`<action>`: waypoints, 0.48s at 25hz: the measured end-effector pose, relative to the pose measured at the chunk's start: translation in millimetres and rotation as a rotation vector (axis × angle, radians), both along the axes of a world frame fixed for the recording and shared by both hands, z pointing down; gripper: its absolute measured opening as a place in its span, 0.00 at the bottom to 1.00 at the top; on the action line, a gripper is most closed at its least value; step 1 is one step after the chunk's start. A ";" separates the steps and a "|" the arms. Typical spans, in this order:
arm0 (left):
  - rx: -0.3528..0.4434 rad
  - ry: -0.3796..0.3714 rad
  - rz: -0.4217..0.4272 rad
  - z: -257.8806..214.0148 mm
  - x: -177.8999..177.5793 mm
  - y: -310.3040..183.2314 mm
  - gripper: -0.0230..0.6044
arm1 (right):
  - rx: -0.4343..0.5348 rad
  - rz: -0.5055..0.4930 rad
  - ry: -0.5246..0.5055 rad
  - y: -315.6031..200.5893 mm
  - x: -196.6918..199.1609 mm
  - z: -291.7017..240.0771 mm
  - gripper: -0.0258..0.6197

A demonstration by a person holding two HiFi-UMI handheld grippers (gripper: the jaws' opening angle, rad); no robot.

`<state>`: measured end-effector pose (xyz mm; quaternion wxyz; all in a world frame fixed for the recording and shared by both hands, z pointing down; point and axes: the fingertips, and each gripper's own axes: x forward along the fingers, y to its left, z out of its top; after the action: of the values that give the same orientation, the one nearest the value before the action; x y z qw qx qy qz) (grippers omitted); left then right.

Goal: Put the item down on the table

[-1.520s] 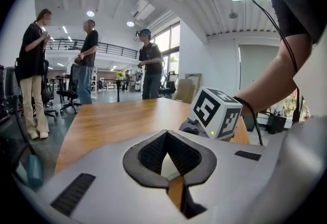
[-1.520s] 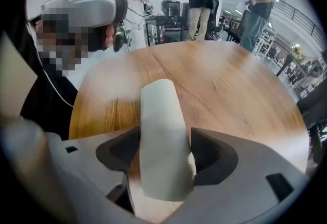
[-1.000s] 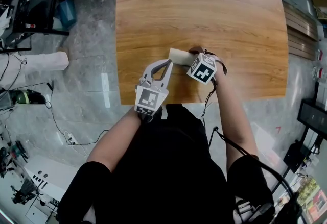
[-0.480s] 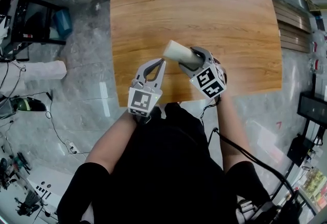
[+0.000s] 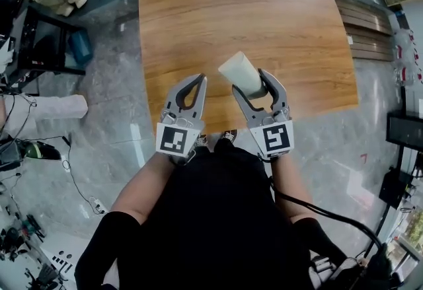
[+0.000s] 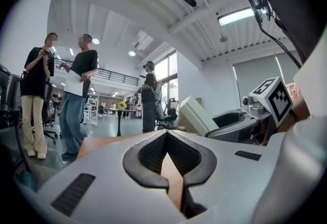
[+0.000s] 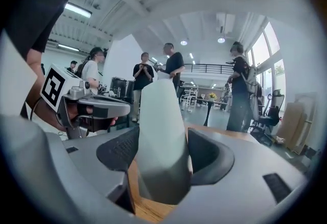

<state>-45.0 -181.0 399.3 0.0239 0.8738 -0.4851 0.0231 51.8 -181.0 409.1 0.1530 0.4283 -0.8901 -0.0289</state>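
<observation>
We are clamping the pale tube [image 5: 238, 69] between the right gripper [image 5: 251, 84] fingers [image 5: 276, 94], its length projecting beyond them over the bench [image 5: 198, 4]; left gripper [image 5: 195, 80] closed, empty.

Overall light: we see bright, even indoor light in all three views.
Sources: a ceiling strip lamp [image 6: 236, 15] and round spotlights [image 7: 220, 40] overhead; daylight through tall windows [image 7: 270, 54].
Glare: pale streaks lie on the polished floor [image 5: 135, 120]; the table [image 5: 231, 11] carries only a soft sheen.
Shadows: faint, except the dark hollow inside the left tongs [image 6: 167, 136].
Distortion: strong fisheye bending; both gripper views have black corners.
Focus: the pale tapered item [image 7: 158, 110] in the right tongs [image 7: 164, 139] looks soft up close.
</observation>
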 end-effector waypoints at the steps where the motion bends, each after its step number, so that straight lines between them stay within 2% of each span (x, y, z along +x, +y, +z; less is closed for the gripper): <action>1: 0.003 0.001 0.003 -2.0 0.6 0.6 0.04 | 0.012 0.006 -0.009 2.7 0.7 -4.8 0.44; 6: 0.001 0.000 0.004 -3.0 1.3 1.3 0.04 | -0.026 0.000 0.016 3.4 0.5 3.5 0.44; 12: -0.011 -0.013 -0.006 7.4 3.1 0.1 0.04 | -0.124 -0.020 0.085 -21.2 -4.4 59.1 0.44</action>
<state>-41.9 -180.9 406.7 0.0254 0.8721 -0.4876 0.0315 47.4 -202.1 468.2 0.2165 0.4073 -0.8872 0.0068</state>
